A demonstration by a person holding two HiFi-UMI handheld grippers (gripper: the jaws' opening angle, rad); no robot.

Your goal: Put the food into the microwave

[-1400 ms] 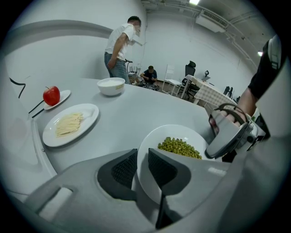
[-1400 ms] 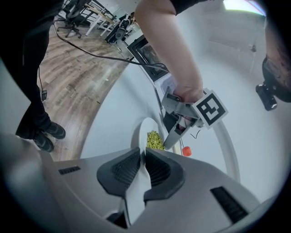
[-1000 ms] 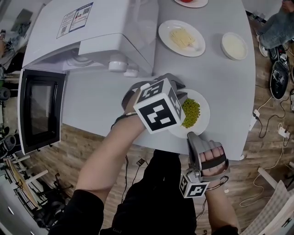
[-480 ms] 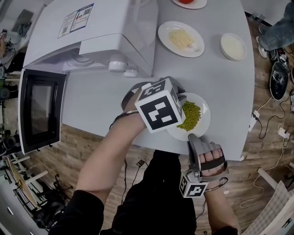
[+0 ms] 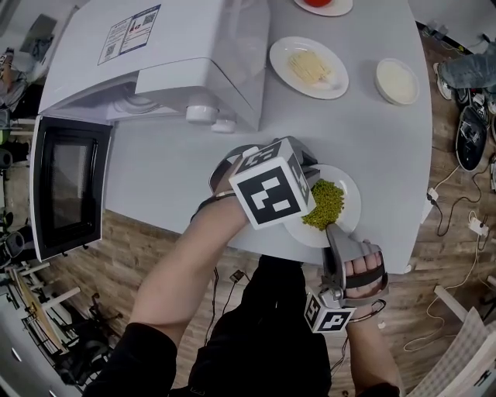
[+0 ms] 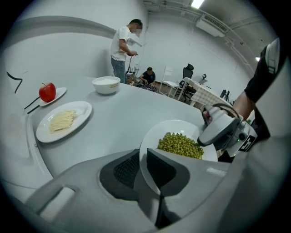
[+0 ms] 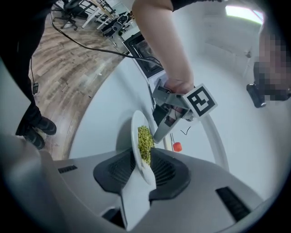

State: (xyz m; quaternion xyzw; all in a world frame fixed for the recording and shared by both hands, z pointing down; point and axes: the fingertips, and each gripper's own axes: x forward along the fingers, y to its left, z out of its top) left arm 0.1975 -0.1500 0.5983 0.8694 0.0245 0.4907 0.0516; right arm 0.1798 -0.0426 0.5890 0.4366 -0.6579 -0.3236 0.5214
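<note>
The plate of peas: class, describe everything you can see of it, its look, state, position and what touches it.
The plate is round, white, shallow and glossy, like ceramic, with a loose heap of green peas on it. It is at the near edge of the grey table. The left gripper clamps its rim; the right gripper has its jaws opening, with another part of the rim between them. Whether it rests on the table is unclear.

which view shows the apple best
Left gripper view: the apple shows whole, with its stem. The head view catches only a red sliver at its top edge; the right gripper view shows just a small red blob.
</note>
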